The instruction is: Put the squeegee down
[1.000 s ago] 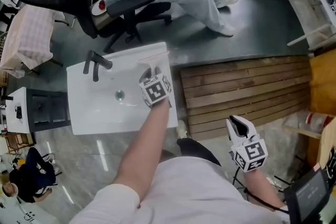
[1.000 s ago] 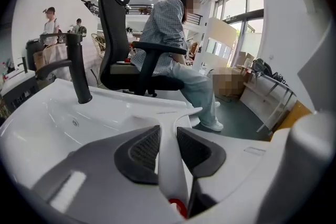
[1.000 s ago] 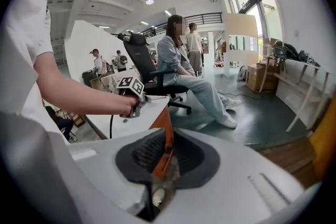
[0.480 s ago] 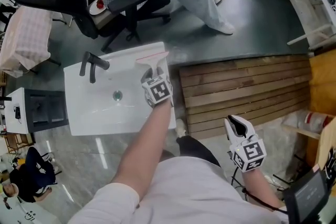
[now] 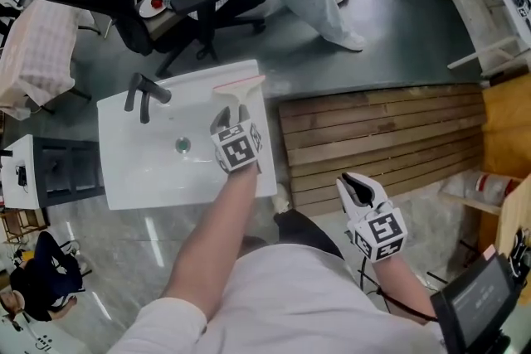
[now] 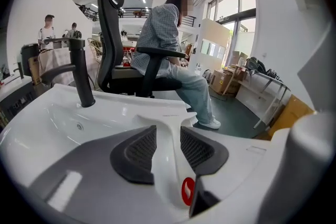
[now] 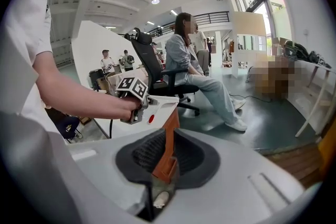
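The white squeegee [image 5: 240, 92] with a red blade lies on the right rim of the white sink [image 5: 133, 178], its head toward the far edge. My left gripper [image 5: 232, 120] sits just behind it. In the left gripper view the squeegee's handle [image 6: 167, 126] runs between the dark pads [image 6: 134, 152]. The jaws of my left gripper [image 6: 168, 145] are opening, and the pads stand beside the handle without pressing it. My right gripper [image 5: 358, 185] hangs low at my right, away from the sink. Its pads [image 7: 142, 155] stand close together with a thin orange-brown strip [image 7: 169, 139] in the slit.
A black faucet [image 5: 143, 95] stands at the sink's left. A person sits on a black office chair [image 5: 207, 4] just beyond the sink. A wooden slatted platform [image 5: 382, 137] lies to the right, and a grey cabinet [image 5: 50, 170] to the left.
The squeegee's head came into view past the left gripper and now rests on the rim. My left gripper drew back toward me and leftward. My right gripper shifted left.
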Motion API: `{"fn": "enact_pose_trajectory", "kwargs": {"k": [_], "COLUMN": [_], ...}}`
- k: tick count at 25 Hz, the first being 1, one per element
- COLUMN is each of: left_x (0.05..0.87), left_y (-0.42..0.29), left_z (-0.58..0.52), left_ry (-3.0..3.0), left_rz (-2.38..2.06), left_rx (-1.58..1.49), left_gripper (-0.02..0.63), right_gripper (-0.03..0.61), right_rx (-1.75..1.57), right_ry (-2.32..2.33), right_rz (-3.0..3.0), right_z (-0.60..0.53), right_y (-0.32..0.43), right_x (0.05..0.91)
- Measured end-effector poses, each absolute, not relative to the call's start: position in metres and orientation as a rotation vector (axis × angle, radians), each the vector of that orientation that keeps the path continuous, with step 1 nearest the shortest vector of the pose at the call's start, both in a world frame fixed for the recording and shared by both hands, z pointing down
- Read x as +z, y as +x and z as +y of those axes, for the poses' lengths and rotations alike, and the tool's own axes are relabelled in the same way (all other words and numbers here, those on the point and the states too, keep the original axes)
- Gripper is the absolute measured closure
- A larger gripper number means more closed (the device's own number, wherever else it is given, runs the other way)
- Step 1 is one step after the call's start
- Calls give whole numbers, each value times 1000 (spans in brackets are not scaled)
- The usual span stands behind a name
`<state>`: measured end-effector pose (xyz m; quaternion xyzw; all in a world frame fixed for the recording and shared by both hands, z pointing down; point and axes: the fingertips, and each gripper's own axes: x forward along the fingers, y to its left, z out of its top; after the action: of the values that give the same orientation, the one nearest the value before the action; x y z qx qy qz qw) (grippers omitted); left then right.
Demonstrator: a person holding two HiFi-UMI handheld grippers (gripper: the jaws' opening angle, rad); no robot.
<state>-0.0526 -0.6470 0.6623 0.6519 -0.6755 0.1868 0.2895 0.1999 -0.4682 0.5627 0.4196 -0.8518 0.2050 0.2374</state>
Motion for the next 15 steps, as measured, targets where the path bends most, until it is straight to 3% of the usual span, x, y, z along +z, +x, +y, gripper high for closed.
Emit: {"fn": "enact_pose_trajectory", "kwargs": {"k": [8, 15], "left_x": [617, 592], "left_y": [-72, -116], "left_z": [-593, -521], "left_ry": [1839, 1933], "left_rz": [-1714, -1627], "left_rx": [369, 335], "left_gripper": [477, 597], "right_gripper": [545, 546], "right_rx": [515, 449], "right_ry": [1088, 1039], "right_rz": [-2386, -2431], "right_z": [-441, -408], "right_y": [148, 90], "right_x": [549, 533]}}
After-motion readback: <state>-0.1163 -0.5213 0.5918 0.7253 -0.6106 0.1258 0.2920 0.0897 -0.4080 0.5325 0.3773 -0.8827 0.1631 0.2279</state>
